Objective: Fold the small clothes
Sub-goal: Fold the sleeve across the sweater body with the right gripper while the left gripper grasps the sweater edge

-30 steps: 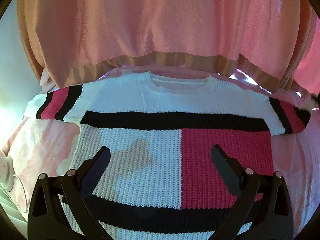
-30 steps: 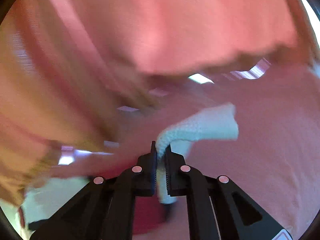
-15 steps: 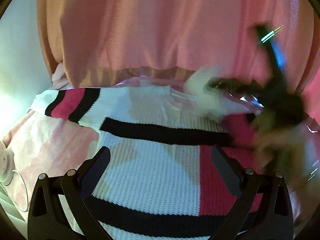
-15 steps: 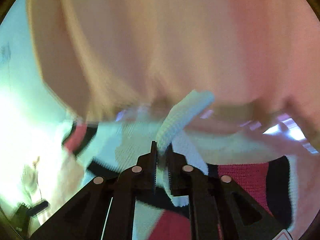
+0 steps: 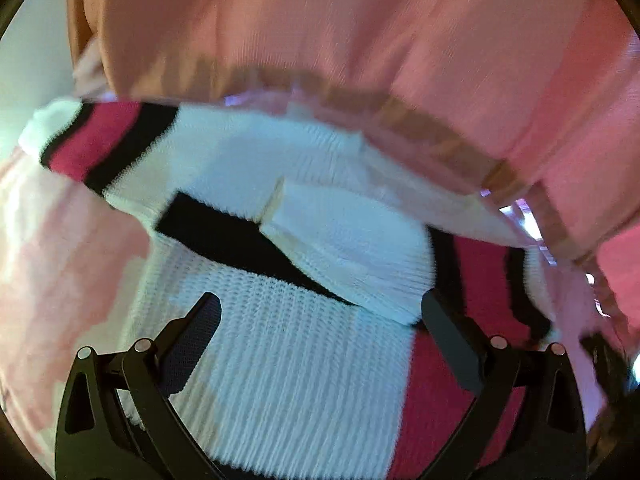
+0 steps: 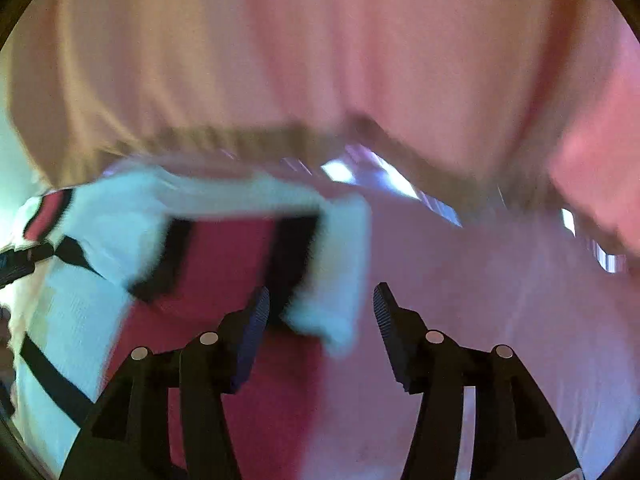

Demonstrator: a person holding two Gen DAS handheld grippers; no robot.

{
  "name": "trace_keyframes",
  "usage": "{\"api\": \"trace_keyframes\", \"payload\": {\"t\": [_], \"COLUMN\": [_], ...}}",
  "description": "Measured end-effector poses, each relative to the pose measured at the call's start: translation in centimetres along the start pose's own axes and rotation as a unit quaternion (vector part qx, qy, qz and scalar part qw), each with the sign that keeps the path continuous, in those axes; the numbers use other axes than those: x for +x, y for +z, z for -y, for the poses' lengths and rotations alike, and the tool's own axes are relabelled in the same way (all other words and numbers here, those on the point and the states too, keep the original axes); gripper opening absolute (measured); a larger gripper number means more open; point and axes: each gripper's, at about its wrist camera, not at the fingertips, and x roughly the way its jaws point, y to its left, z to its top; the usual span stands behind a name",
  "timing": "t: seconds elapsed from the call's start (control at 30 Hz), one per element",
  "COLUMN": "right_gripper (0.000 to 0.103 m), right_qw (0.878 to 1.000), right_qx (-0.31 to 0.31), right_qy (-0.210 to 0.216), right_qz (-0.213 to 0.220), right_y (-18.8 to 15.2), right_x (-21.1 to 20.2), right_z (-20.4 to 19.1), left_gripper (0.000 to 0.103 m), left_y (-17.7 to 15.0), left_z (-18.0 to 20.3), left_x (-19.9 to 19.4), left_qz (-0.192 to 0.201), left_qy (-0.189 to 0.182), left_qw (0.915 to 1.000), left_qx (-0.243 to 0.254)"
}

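Observation:
A small knit sweater [image 5: 288,372], white with black stripes and a red block, lies flat on the pink bed cover [image 5: 60,264]. Its right sleeve [image 5: 352,248] is folded across the chest. Its left sleeve [image 5: 100,144] still lies spread out. My left gripper [image 5: 320,320] is open just above the sweater's body. In the right wrist view the sweater [image 6: 224,256] lies to the left, with the folded sleeve's white edge [image 6: 340,280] between the fingers. My right gripper [image 6: 320,304] is open and holds nothing. Both views are blurred.
A pink curtain [image 5: 360,40] with a tan hem hangs along the far side of the bed and also shows in the right wrist view [image 6: 320,60]. Bare pink bed cover [image 6: 500,300] lies right of the sweater. A pale wall [image 5: 24,64] is at far left.
My right gripper carried the right sleeve across the sweater's chest, then opened and let it go. The sleeve now lies folded on the body. My left gripper shifted closer, still open.

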Motion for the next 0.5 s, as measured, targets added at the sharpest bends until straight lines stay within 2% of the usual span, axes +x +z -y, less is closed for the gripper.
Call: {"api": "trace_keyframes", "payload": {"t": [0.1,0.2,0.23,0.27,0.3,0.33,0.37,0.4,0.43,0.5], "right_gripper": [0.054,0.054,0.054,0.053,0.054,0.045,0.032,0.014,0.013,0.013], "right_qw": [0.999,0.999,0.999,0.999,0.998,0.998,0.998,0.997,0.997,0.997], "right_qx": [0.003,-0.006,0.001,0.008,0.017,0.022,0.025,0.026,0.029,0.034], "right_qy": [0.004,0.021,0.028,0.035,0.039,0.039,0.046,0.054,0.055,0.070], "right_qz": [-0.048,-0.043,-0.039,-0.037,-0.037,-0.040,-0.045,-0.053,-0.042,0.007], "right_y": [-1.6,-1.9,-1.6,-1.5,-1.2,-0.9,-0.7,-0.3,-0.2,1.0], "right_x": [3.0,4.8,5.3,6.0,6.9,7.5,8.4,8.9,8.1,5.6], "right_z": [1.2,0.6,0.6,0.4,0.4,0.0,-0.5,-0.6,-0.5,-0.7], "left_gripper": [0.096,0.087,0.077,0.062,0.054,0.039,0.020,0.012,0.008,0.007], "left_y": [0.1,0.5,0.8,1.1,1.3,1.5,1.6,1.7,2.1,3.2], "left_z": [-0.3,0.0,0.1,0.4,0.8,1.3,1.8,2.2,2.4,2.6], "left_x": [3.5,5.2,5.3,5.4,5.5,5.6,5.8,5.8,5.7,3.9], "left_qz": [-0.035,-0.049,-0.044,-0.036,-0.030,-0.026,-0.025,-0.021,-0.011,0.024], "left_qy": [0.013,-0.007,-0.008,-0.008,-0.010,-0.010,-0.008,-0.005,-0.005,-0.018], "left_qw": [0.9987,0.9969,0.9971,0.9977,0.9984,0.9992,0.9996,0.9997,0.9999,0.9994], "left_qx": [-0.034,-0.061,-0.061,-0.057,-0.047,-0.028,-0.013,0.005,0.009,0.017]}}
